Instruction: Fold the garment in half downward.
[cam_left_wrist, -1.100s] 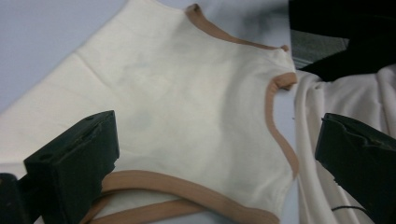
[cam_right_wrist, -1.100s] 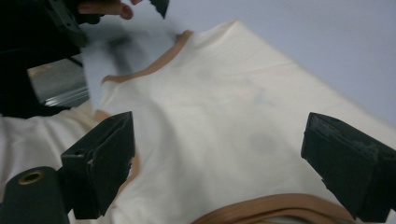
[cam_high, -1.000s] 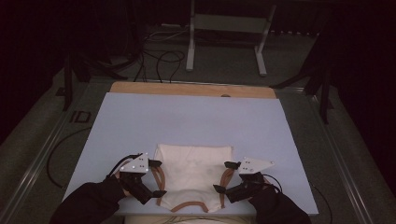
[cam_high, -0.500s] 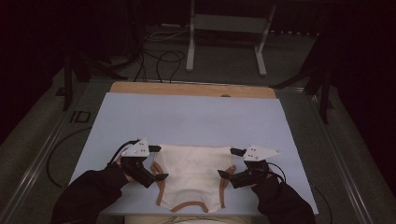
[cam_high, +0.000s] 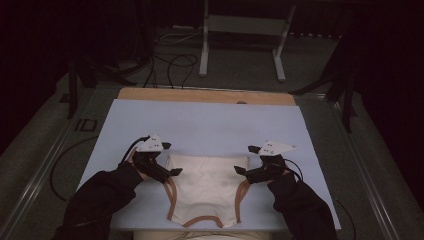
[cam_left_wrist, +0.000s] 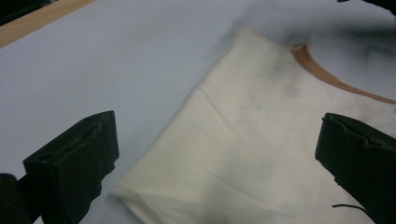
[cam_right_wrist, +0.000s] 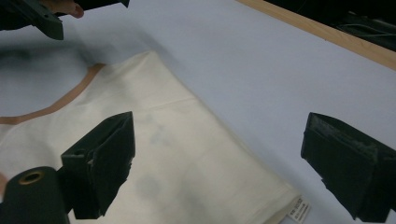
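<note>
A cream garment (cam_high: 207, 185) with tan trim lies flat and folded on the pale blue table cover (cam_high: 210, 125), its lower hem at the near edge. My left gripper (cam_high: 175, 171) stands open at the garment's far left corner. My right gripper (cam_high: 240, 171) stands open at the far right corner. In the left gripper view the jaws of the left gripper (cam_left_wrist: 219, 154) are wide apart over the cream cloth (cam_left_wrist: 261, 140). In the right gripper view the right gripper (cam_right_wrist: 224, 158) spans the folded edge of the cloth (cam_right_wrist: 154, 154), with a small white label (cam_right_wrist: 299, 210) at the corner.
A strip of bare wood (cam_high: 205, 95) runs along the table's far edge. Beyond it stand a metal frame's legs (cam_high: 205, 45) and loose cables (cam_high: 170, 60) on the dark floor. Metal rails (cam_high: 45, 170) flank the table. The far half of the cover is bare.
Both grippers have moved away from the person along the garment's sides, up to its far corners. The garment now lies flatter.
</note>
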